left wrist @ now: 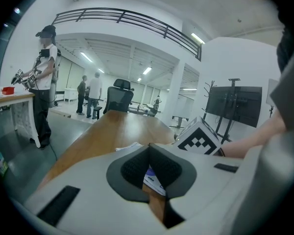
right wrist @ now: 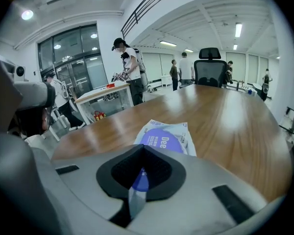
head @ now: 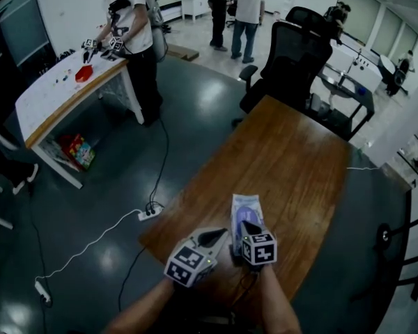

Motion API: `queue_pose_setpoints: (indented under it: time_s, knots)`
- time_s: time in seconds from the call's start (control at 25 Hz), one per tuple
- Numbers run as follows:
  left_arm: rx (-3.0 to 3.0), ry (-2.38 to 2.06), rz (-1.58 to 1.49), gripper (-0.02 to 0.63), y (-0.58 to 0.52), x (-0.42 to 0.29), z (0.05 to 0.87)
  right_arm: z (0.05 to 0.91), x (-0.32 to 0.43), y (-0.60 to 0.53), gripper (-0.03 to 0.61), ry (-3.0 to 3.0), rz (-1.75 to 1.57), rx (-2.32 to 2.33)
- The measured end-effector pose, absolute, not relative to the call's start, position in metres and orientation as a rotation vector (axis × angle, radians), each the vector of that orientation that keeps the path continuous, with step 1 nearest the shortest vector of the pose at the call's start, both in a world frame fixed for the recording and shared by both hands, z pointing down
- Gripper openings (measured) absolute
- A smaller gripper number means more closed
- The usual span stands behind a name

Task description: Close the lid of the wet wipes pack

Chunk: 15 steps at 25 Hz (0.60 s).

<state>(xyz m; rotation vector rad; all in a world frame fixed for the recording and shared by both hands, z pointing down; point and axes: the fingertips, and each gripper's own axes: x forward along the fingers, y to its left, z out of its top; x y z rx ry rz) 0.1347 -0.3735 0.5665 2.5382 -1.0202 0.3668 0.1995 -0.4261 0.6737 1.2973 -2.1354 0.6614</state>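
The wet wipes pack (head: pixel 245 207), white with a purple label, lies flat near the front end of the wooden table (head: pixel 292 165). My right gripper (head: pixel 247 227) hangs over the pack's near end. In the right gripper view the pack (right wrist: pixel 169 137) lies just ahead, and the right gripper (right wrist: pixel 143 151) is shut on its purple lid flap (right wrist: pixel 138 181), which is lifted up between the jaws. My left gripper (head: pixel 214 237) sits just left of the pack. It (left wrist: pixel 149 148) is shut with nothing in it, and the pack (left wrist: pixel 154 176) shows behind its jaws.
A black office chair (head: pixel 292 54) stands at the table's far end. At the left a person (head: pixel 132 33) works at a white bench (head: pixel 56 96). A power strip (head: pixel 150 214) with cables lies on the floor beside the table. A screen on a stand (left wrist: pixel 233 104) is at the right.
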Motion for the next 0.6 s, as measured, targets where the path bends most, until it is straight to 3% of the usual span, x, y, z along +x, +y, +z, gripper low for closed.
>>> queue_pose_setpoints:
  time_s: [0.6]
  knots:
    - [2.653,-0.950,0.318,0.008,-0.352,0.125,0.521,0.551,0.191,-0.356,0.011,-2.454,0.575,1.562]
